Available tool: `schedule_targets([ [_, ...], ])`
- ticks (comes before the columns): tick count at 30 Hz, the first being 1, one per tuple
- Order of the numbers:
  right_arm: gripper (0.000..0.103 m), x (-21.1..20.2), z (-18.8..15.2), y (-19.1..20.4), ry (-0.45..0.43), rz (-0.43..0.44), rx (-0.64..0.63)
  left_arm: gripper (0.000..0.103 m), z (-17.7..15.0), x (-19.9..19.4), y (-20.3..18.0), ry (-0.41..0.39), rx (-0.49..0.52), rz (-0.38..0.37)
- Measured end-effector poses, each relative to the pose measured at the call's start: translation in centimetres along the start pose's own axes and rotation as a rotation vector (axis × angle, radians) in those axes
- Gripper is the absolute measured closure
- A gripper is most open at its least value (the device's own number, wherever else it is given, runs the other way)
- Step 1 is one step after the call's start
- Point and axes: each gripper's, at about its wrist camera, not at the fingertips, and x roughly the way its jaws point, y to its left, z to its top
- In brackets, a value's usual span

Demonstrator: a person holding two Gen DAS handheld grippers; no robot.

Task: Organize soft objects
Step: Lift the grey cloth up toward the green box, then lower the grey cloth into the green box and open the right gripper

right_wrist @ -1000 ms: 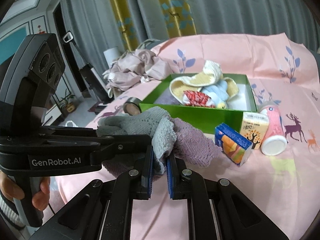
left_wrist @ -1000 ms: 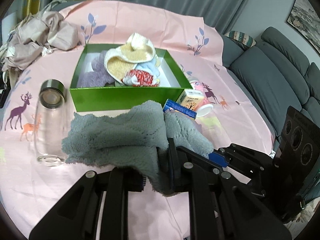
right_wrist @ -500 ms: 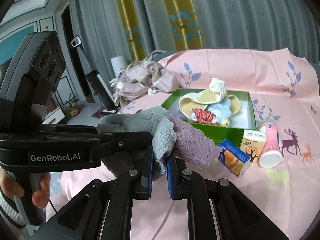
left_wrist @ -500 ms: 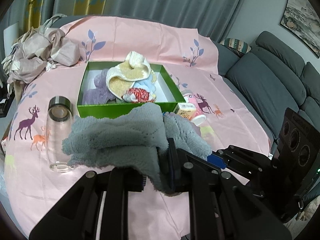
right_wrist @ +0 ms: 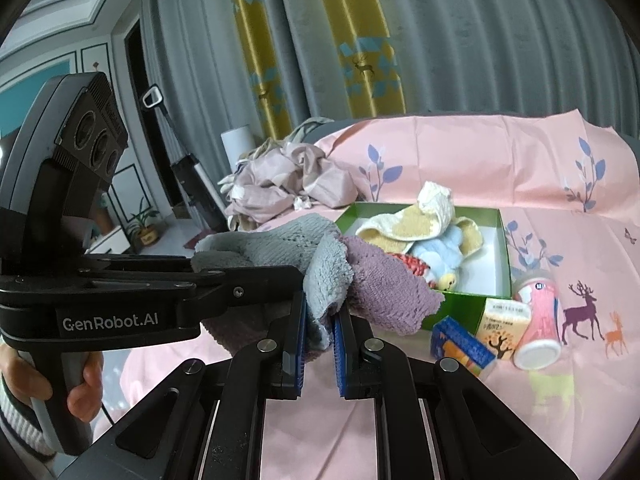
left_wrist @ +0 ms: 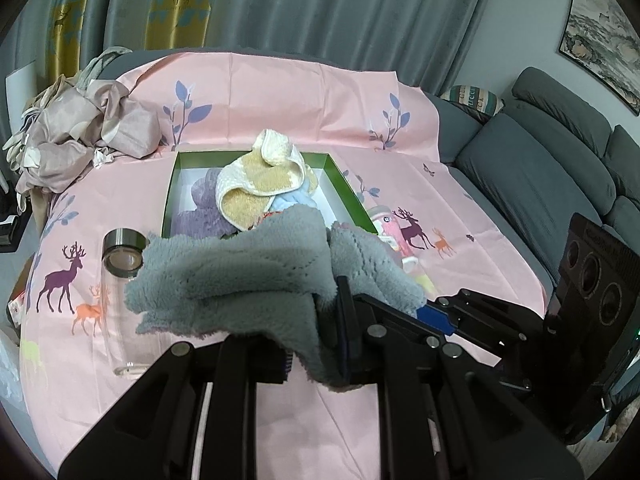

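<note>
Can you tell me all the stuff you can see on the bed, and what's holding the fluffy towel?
towel: 1, grey one side, purple the other, held up in front of the box
box: 1, green with white inside, mid-bed
cloth: 1, cream and yellow, in the box
soft toy: 1, light blue, in the box
red patterned thing: 1, in the box
glass bottle: 1, clear, metal lid, lying left of the box
small cartons: 2, blue and cream, right of the box
pink container: 1, lying beside the cartons
crumpled fabric: 1 heap, beige-pink, far left
bedsheet: 1, pink, deer and leaves
sofa: 1, grey, right
left gripper: fingers shut on the towel
right gripper: fingers shut on the towel
hand: 1, on the left gripper's handle
</note>
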Motion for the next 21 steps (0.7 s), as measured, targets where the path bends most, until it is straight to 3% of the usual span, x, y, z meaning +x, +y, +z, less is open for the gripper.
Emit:
schedule_targets([
  [21,0.09,3.8,3.7,-3.9,-0.034,-0.023,0.026,0.089,5.3,4.2,0.6,0.001,0.05,0.009],
])
